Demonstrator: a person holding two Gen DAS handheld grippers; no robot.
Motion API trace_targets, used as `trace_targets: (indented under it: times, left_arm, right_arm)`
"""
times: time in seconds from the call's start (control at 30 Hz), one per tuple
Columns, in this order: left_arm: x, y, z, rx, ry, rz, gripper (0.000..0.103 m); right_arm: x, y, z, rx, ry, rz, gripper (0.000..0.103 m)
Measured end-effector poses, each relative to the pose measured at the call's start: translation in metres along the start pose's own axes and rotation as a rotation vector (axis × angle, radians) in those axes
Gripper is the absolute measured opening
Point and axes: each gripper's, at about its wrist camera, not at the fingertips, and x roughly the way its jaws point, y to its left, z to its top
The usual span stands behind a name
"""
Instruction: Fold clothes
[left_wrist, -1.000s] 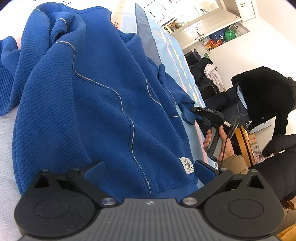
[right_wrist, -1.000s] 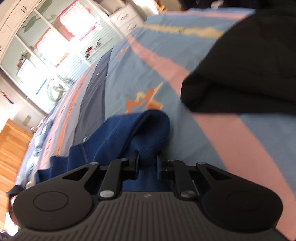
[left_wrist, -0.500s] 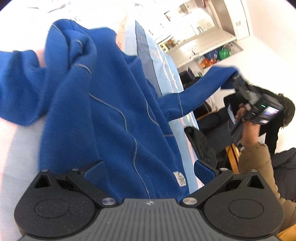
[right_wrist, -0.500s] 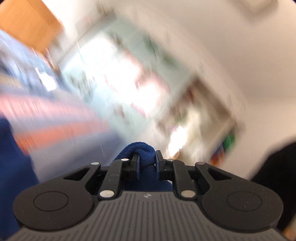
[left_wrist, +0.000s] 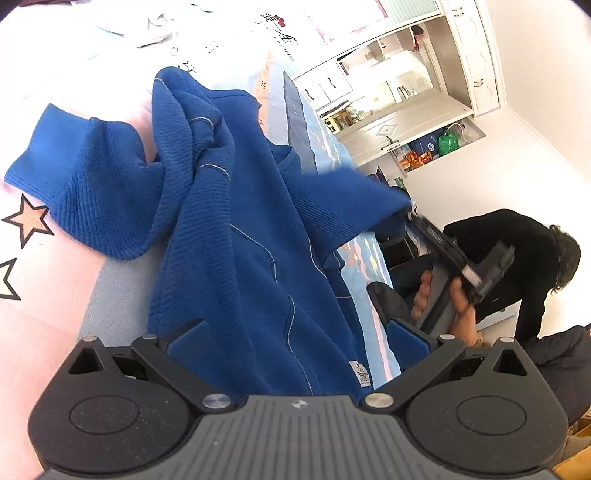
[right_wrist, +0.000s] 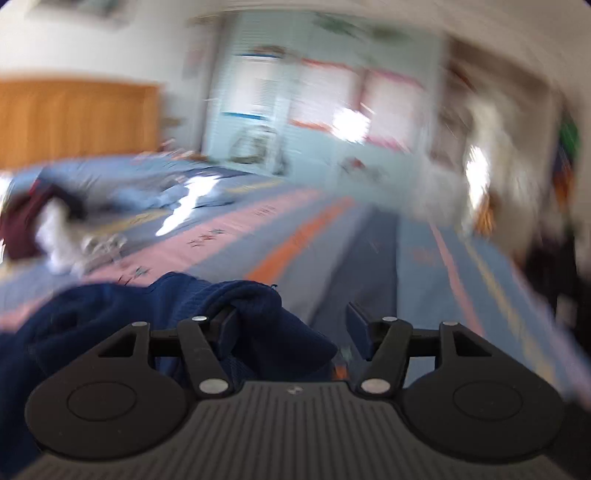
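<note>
A blue knit sweater (left_wrist: 229, 236) lies crumpled on the bed, one sleeve (left_wrist: 88, 181) spread to the left. My left gripper (left_wrist: 299, 338) stands open above its hem, one finger on either side of the fabric near a small white label (left_wrist: 359, 373). The other sleeve (left_wrist: 351, 195) stretches through the air to my right gripper (left_wrist: 448, 254), held by a hand at the bed's right edge. In the blurred right wrist view, my right gripper (right_wrist: 291, 323) is open, with the sleeve cuff (right_wrist: 255, 299) still draped against its left finger (right_wrist: 227, 326).
The bedsheet (left_wrist: 48, 295) is pink and light blue with star prints and stripes (right_wrist: 295, 243). A person in black (left_wrist: 517, 258) bends over beside the bed on the right. White cupboards (left_wrist: 406, 122) stand behind. Dark and white clothes (right_wrist: 33, 229) are heaped near a wooden headboard (right_wrist: 74, 122).
The right gripper carried the sleeve cuff up off the bed and across toward the sweater, then its jaws opened. The left gripper drew back, so more of the sweater shows.
</note>
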Motion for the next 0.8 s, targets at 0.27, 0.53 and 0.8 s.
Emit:
trace_targets:
  times: [0.27,0.53,0.8]
  left_arm:
    - [0.006,-0.003,-0.001,-0.008,0.017,-0.009,0.102]
    - [-0.002,0.002,0.001,-0.024,-0.010,-0.011,0.102]
    - [0.002,0.001,0.001,-0.023,0.009,-0.008,0.102]
  right_arm:
    - [0.006,0.019,0.010,0.312,-0.001,0.569,0.062]
    - [-0.002,-0.086,-0.049,0.921,0.080,0.246,0.071]
    - [0.011,-0.112,-0.140,1.290,0.267,0.093,0.071]
